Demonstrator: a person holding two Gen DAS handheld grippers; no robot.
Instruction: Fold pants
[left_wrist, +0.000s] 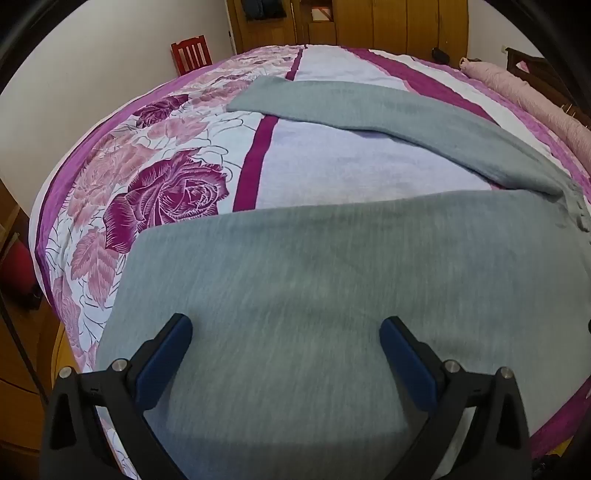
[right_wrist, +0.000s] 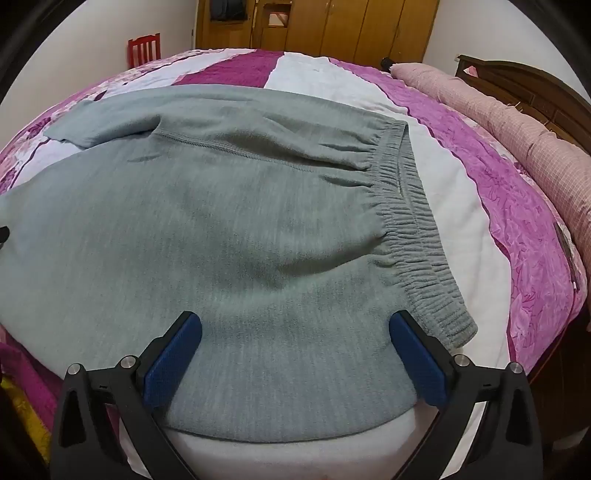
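Observation:
Grey sweatpants (left_wrist: 332, 280) lie spread flat on the bed, the two legs apart in a V. In the left wrist view the near leg fills the foreground and the far leg (left_wrist: 369, 107) runs off to the upper left. My left gripper (left_wrist: 286, 328) hovers open over the near leg, blue pads wide apart, nothing between them. In the right wrist view the pants (right_wrist: 221, 229) show their elastic waistband (right_wrist: 413, 229) at the right. My right gripper (right_wrist: 295, 325) stands open over the hip area near the waistband's near end.
The bed carries a purple and white floral cover (left_wrist: 166, 192). A pink rolled quilt (right_wrist: 509, 125) lies along the dark wooden headboard (right_wrist: 535, 88). A red chair (left_wrist: 191, 53) stands by the far wall, wooden wardrobes (right_wrist: 351, 26) behind it.

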